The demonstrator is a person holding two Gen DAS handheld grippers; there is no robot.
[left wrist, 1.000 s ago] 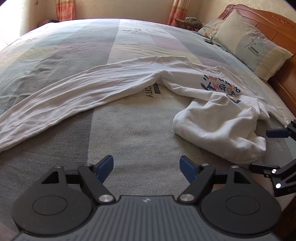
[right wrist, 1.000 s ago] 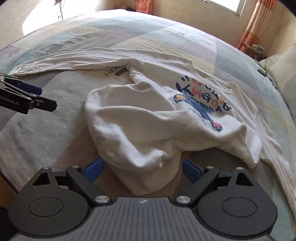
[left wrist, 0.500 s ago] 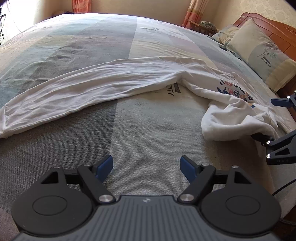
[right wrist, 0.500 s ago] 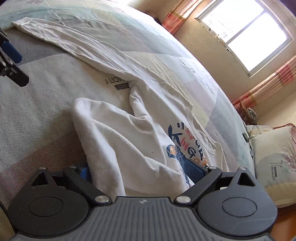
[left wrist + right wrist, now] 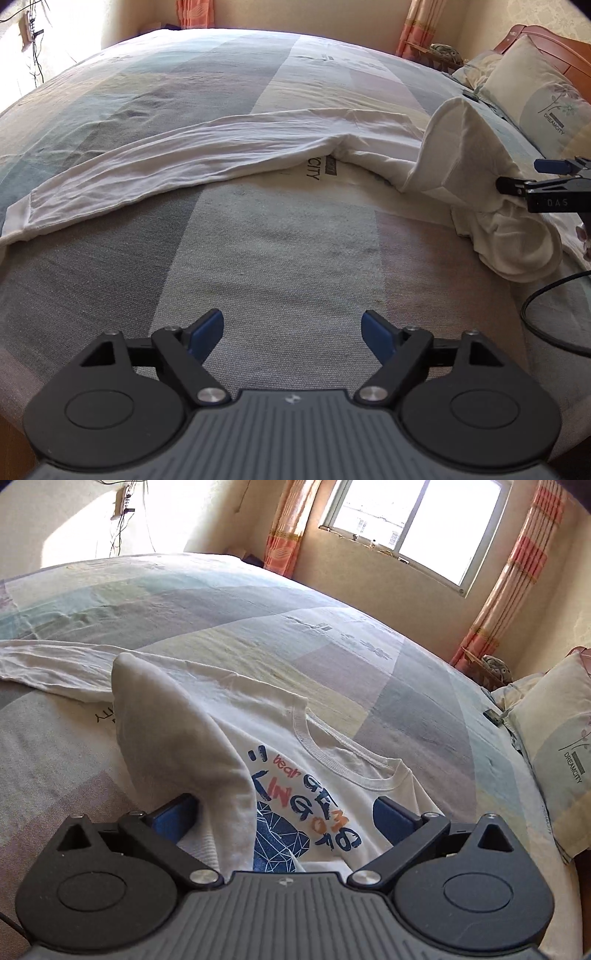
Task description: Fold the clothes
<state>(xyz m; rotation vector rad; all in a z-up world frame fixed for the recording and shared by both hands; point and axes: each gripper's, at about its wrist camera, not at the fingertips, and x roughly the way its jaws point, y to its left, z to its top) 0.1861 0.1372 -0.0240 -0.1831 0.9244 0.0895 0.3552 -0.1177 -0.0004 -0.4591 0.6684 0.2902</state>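
A white shirt point(image 5: 332, 749) lies printed side up across the bed point(image 5: 280, 258), collar toward the pillow point(image 5: 554, 746). One long sleeve point(image 5: 177, 173) stretches flat and straight toward the left, well clear of the body. The other part of the shirt stands up as a raised flap point(image 5: 173, 731), apparently lifted from below.

The right gripper point(image 5: 284, 819) sits low over the print, jaws spread wide, with the flap rising past its left finger; whether the cloth is pinched cannot be told, as the fingers stand apart. The left gripper point(image 5: 291, 330) hovers released over bare bed, holding nothing, short of the sleeve.

The shirt is not folded: sleeve extended, body partly bunched near the right gripper.
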